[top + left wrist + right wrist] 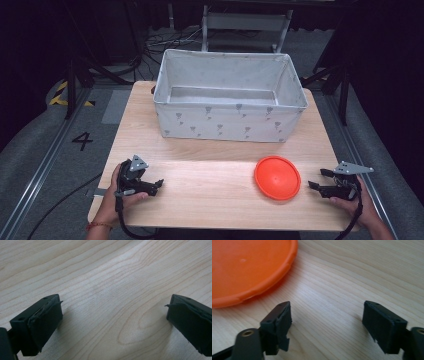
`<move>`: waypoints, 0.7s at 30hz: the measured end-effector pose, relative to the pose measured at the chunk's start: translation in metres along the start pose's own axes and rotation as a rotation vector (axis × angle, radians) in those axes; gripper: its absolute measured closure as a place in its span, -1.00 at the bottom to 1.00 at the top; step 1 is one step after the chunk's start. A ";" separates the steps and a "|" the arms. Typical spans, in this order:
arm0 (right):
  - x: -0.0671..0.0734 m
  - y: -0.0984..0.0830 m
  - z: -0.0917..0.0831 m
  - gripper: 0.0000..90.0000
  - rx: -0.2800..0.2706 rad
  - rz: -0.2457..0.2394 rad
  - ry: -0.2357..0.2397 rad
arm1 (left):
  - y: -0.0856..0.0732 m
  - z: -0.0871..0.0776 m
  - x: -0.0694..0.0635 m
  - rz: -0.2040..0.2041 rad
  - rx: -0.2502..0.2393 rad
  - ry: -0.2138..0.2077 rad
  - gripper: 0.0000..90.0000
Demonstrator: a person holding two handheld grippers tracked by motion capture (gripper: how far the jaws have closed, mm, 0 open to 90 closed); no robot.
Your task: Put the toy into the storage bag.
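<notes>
Meanwhile, at the table: an orange disc (277, 177) is seen lying flat on the wooden table (210, 190), in front of the fabric bin (230, 97) and just beside the right gripper (316, 180).
Right gripper: held low with jaws spread wide and nothing between them — the disc's rim is seen just off one jaw in the right gripper view (249, 267).
Left gripper (159, 183): jaws parted over bare wood, well apart from the disc.
Step judged in hand: the disc is being approached for a pickup.
Advice: the rim is best taken edge-on, one jaw slid under the lip, before closing.
Orientation: dome side appears up; being round, no long axis is offered — any approach angle serves.
</notes>
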State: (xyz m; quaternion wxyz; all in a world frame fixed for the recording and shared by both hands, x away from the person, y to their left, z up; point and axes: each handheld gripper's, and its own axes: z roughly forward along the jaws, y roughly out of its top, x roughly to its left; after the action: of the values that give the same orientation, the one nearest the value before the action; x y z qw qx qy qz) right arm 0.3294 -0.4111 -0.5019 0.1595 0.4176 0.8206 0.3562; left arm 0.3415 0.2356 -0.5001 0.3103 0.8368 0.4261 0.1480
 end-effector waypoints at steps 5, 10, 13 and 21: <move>0.005 0.009 -0.003 -0.54 -0.015 -0.019 0.019 | 0.000 0.000 0.000 -0.001 0.006 -0.004 -0.99; 0.012 0.022 -0.009 -0.55 -0.053 -0.024 0.047 | 0.000 0.000 0.000 -0.001 0.006 -0.004 -0.99; 0.020 0.035 -0.010 -0.56 -0.072 -0.045 0.060 | 0.000 0.000 0.000 -0.001 0.006 -0.004 -0.99; 0.030 0.054 -0.005 -0.55 -0.062 -0.087 0.063 | 0.000 0.000 0.000 -0.002 0.006 -0.003 -0.99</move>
State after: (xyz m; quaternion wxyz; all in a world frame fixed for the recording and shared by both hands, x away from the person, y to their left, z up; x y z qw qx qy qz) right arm 0.3396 -0.3682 -0.4581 0.1618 0.3650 0.8311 0.3871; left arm 0.3413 0.2358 -0.4998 0.3088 0.8375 0.4268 0.1452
